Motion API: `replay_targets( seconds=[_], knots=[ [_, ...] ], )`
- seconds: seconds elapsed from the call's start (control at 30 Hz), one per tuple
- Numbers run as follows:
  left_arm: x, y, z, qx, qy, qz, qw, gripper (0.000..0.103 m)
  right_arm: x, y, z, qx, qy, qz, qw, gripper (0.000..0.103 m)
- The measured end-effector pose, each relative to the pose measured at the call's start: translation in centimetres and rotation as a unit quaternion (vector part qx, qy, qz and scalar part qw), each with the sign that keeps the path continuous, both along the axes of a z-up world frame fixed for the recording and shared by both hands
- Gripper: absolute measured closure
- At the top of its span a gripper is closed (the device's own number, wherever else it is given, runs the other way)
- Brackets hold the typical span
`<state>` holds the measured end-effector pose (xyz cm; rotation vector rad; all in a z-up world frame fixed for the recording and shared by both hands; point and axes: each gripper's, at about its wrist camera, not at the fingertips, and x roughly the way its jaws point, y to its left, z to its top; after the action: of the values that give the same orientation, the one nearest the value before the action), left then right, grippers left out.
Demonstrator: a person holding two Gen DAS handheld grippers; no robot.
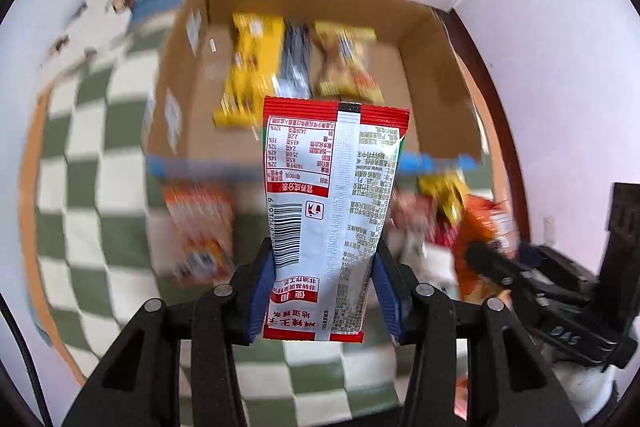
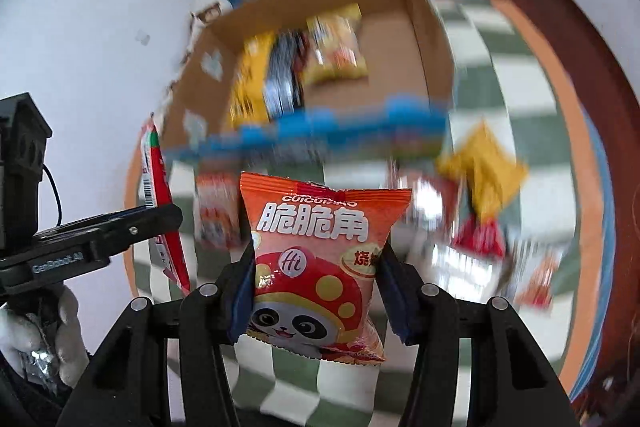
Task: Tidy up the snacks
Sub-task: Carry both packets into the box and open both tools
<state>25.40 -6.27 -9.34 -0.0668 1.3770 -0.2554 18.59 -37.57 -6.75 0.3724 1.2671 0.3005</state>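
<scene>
My left gripper (image 1: 324, 263) is shut on a red and white snack packet (image 1: 332, 195), held upright in front of an open cardboard box (image 1: 436, 67). The box holds three packets: a yellow one (image 1: 248, 67), a dark silver one (image 1: 294, 63) and an orange-yellow one (image 1: 346, 63). My right gripper (image 2: 318, 263) is shut on an orange panda snack bag (image 2: 320, 259), also held before the box (image 2: 428, 39). The left gripper with its packet (image 2: 160, 211) shows at the left of the right wrist view. The right gripper (image 1: 492, 263) shows at the right of the left wrist view.
A green and white checkered mat (image 1: 92, 155) with an orange border lies under everything. Loose snack packets lie on it before the box: an orange-white one (image 1: 204, 227), a yellow one (image 2: 486, 171) and red ones (image 2: 480, 239). White walls stand at both sides.
</scene>
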Motion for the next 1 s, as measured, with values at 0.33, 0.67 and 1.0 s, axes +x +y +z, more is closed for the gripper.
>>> replay_targets(
  seconds=[0.33, 0.67, 1.0],
  knots=[
    [13.3, -0.3, -3.2, 0.154, -0.015, 0.005, 0.988, 0.06, 14.0, 1.2, -0.4, -0.103, -0.073, 0.01, 0.992, 0.047],
    [20.8, -0.1, -8.8, 0.229, 0.019, 0.004, 0.9733, 0.056, 23.2, 3.3, -5.3, -0.209, -0.074, 0.047, 0.974, 0.046],
    [22.3, 0.6, -9.6, 0.16, 0.018, 0.043, 0.9859, 0.015, 26.1, 2.4, -8.5, -0.193, -0.041, 0.019, 0.98, 0.017]
  ],
)
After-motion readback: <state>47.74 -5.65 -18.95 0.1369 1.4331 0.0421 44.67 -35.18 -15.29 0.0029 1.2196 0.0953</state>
